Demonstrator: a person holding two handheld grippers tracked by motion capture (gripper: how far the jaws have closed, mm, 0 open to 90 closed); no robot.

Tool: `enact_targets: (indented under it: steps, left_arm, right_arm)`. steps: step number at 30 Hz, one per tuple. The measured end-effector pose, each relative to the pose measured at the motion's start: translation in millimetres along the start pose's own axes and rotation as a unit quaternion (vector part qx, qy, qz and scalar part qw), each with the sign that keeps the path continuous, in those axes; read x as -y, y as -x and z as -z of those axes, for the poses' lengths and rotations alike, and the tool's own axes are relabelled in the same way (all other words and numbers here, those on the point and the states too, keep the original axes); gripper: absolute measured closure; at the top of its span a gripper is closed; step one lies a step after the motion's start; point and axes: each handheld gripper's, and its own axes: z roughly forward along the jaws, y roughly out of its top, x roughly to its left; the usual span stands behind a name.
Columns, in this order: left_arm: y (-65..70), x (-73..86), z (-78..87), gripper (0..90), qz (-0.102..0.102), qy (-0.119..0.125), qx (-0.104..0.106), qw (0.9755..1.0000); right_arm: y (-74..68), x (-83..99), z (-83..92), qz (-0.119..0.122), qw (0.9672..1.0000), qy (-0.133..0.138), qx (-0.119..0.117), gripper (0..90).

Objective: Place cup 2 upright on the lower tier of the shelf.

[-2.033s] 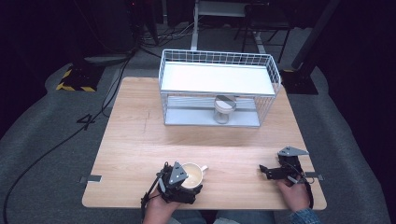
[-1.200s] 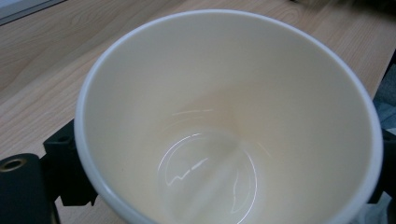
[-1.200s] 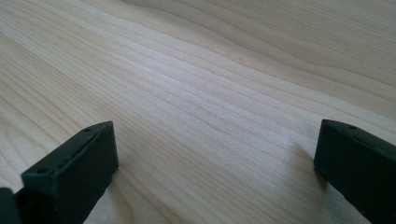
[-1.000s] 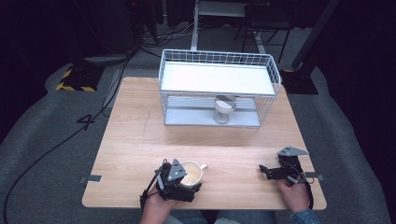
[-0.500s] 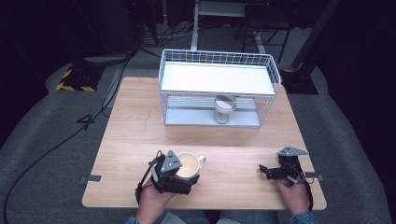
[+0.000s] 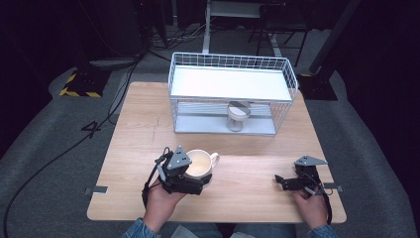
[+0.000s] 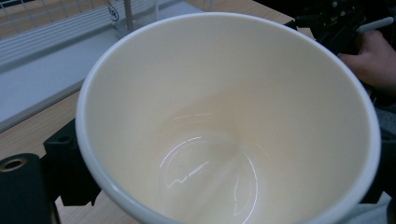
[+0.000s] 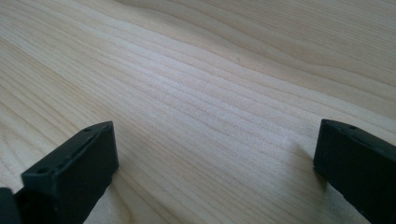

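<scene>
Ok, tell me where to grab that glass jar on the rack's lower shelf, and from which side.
Take the glass jar by its side wall, coming level from the rack's open front, the person's side. It stands upright under the white upper shelf, so a grasp from above looks blocked. The right hand-held gripper, open and holding nothing, seems the likelier one to use.

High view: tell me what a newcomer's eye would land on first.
The cream mug near the table's front edge, gripped by the left gripper. Behind it the white wire rack stands at the table's far side, a glass jar on its lower shelf. The right gripper rests open at the front right.
</scene>
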Motion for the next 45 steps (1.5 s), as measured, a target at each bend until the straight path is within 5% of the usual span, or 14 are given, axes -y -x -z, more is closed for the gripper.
enact_targets:
  steps: [26, 45]
  left_arm:
    - [-28.6, -62.6, 11.4, 9.4, 0.017, 0.034, -0.003, 0.9993]
    - [-55.3, -119.2, 11.3, 9.4, -0.011, 0.064, -0.041, 0.9971]
  right_arm:
    - [-1.4, -1.1, -1.4, -0.011, 0.9999, 0.001, 0.011, 0.0]
    - [-1.5, -1.4, -1.7, -0.011, 0.9999, 0.001, 0.012, 0.0]
